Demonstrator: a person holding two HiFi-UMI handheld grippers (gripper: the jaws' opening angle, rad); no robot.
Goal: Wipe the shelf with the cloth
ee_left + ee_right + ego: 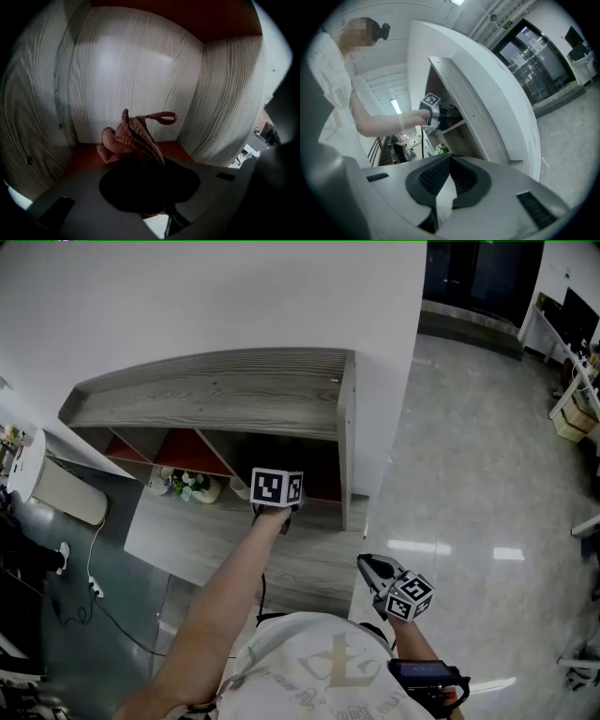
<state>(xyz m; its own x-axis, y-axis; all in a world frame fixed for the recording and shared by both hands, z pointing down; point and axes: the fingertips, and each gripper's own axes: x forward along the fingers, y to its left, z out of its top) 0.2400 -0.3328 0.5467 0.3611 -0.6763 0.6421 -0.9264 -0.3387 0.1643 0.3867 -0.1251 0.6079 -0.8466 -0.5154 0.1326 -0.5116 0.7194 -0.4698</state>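
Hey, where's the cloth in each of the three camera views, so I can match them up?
Head view: not visible; the left gripper, reaching into the shelf, covers it.
Left gripper view: the cloth is at centre, bunched in the shut jaws, inside a red-lined compartment.
Right gripper view: too small to make out, at the left gripper, left of centre.
Shared landmark: the grey wood-grain shelf.

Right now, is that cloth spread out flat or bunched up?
Bunched up. The knitted cloth is crumpled into thick folds, clamped in the left gripper, its hanging loop sticking out, inside a shelf compartment.
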